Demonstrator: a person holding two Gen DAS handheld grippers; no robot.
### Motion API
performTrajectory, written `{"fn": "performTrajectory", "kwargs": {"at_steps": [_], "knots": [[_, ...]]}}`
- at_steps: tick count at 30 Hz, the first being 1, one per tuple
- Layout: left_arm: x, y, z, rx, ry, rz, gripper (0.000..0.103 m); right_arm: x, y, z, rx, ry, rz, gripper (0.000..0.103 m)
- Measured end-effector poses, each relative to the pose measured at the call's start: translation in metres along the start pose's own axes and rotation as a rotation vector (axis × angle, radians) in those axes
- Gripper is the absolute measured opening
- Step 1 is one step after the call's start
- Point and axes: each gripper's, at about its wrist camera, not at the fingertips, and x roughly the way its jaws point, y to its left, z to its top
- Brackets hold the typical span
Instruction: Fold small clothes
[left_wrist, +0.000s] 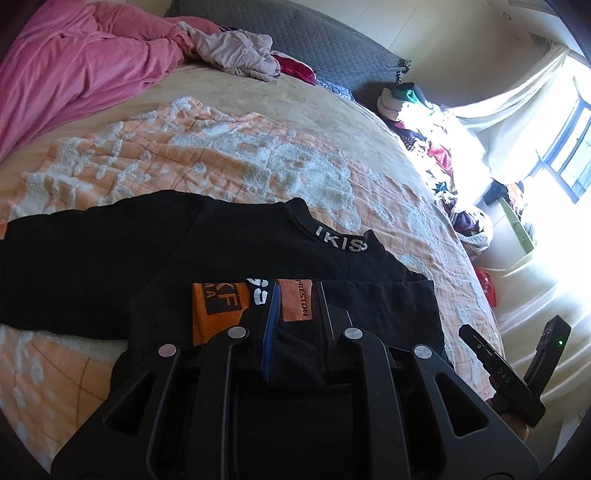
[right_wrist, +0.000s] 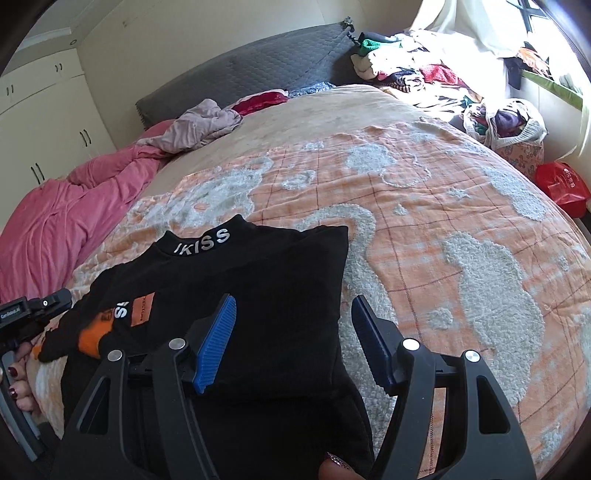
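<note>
Nearest the left wrist camera, the left gripper (left_wrist: 293, 314) is clenched on a fold of the black top (left_wrist: 155, 258), its blue pad edge pressed against cloth by the orange PRESTON patch (left_wrist: 294, 300); it probably holds the folded-in sleeve or hem so the layer cannot slide back. In the right wrist view the right gripper (right_wrist: 291, 332) hangs released, its blue fingers (right_wrist: 218, 339) spread wide, one over the right side of the garment and the other over the bedspread beside the garment's edge, likely lined up to take that edge for the next fold. The top lies flat on the orange-and-white tufted bedspread (right_wrist: 424, 229), near the person's side of the bed, collar lettering (right_wrist: 203, 240) facing away, with one side apparently already turned in, so the fold looks partly done. Farther off, a pink quilt (right_wrist: 55, 229) is bunched along the left side of the bed, and a crumpled pale garment (right_wrist: 199, 127) and something red (right_wrist: 262, 99) lie at the grey quilted headboard (right_wrist: 240, 74). A heap of mixed clothes (right_wrist: 417, 70) sits by the bright window, perhaps awaiting folding.
</note>
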Motion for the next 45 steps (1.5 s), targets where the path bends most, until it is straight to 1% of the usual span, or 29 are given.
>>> {"fn": "performTrajectory", "kwargs": {"at_steps": [4,5,6,8,10,12,14,16,17,19,20,24,26,31,33,34,40,41,42,43,44,45], "knots": [[0.006,-0.007,-0.004,0.032,0.028,0.003,0.009,0.004,0.009,-0.003,-0.030,0.013,0.010,0.064],[0.010,-0.008,-0.006,0.037,0.039,0.003,0.011,0.005,0.012,-0.004,-0.038,0.017,0.014,0.064],[0.014,-0.009,-0.009,0.044,0.054,0.008,0.016,0.006,0.015,-0.005,-0.047,0.021,0.019,0.064],[0.024,-0.011,-0.017,0.061,0.088,0.030,0.020,0.008,0.020,-0.007,-0.066,0.030,0.028,0.064],[0.033,-0.013,-0.026,0.091,0.109,0.062,0.021,0.010,0.026,-0.009,-0.087,0.043,0.036,0.064],[0.044,-0.013,-0.035,0.115,0.141,0.091,0.026,0.014,0.030,-0.012,-0.109,0.065,0.041,0.064],[0.053,-0.009,-0.041,0.119,0.171,0.116,0.028,0.021,0.033,-0.015,-0.131,0.104,0.039,0.064],[0.060,-0.003,-0.047,0.116,0.186,0.136,0.029,0.032,0.032,-0.020,-0.144,0.155,0.011,0.065],[0.061,0.000,-0.048,0.111,0.188,0.138,0.029,0.038,0.030,-0.022,-0.144,0.185,-0.009,0.067],[0.061,0.004,-0.049,0.107,0.184,0.128,0.029,0.049,0.028,-0.027,-0.140,0.228,-0.023,0.067],[0.059,0.004,-0.049,0.095,0.173,0.170,0.029,0.051,0.029,-0.028,-0.150,0.226,-0.027,0.067],[0.057,0.002,-0.051,0.107,0.164,0.174,0.029,0.048,0.038,-0.031,-0.192,0.212,-0.027,0.076],[0.056,0.001,-0.051,0.103,0.159,0.180,0.029,0.048,0.040,-0.032,-0.202,0.211,-0.042,0.076],[0.050,0.000,-0.052,0.095,0.149,0.174,0.035,0.045,0.040,-0.030,-0.194,0.197,-0.046,0.076],[0.046,0.000,-0.051,0.094,0.143,0.175,0.045,0.042,0.040,-0.029,-0.188,0.186,-0.037,0.078],[0.044,0.000,-0.051,0.092,0.141,0.176,0.047,0.041,0.041,-0.029,-0.185,0.182,-0.033,0.080],[0.031,0.004,-0.048,0.080,0.121,0.195,0.048,0.036,0.043,-0.026,-0.150,0.168,-0.017,0.088],[0.029,0.005,-0.048,0.078,0.119,0.198,0.050,0.035,0.044,-0.026,-0.144,0.167,-0.012,0.090],[0.027,0.006,-0.048,0.075,0.116,0.205,0.066,0.034,0.044,-0.025,-0.140,0.165,-0.008,0.090],[0.024,0.007,-0.048,0.073,0.112,0.209,0.077,0.033,0.044,-0.025,-0.138,0.160,-0.007,0.091],[0.021,0.008,-0.048,0.070,0.105,0.215,0.081,0.032,0.046,-0.025,-0.138,0.154,-0.007,0.092],[0.018,0.010,-0.048,0.068,0.100,0.219,0.081,0.031,0.047,-0.024,-0.137,0.144,-0.004,0.092]]}}
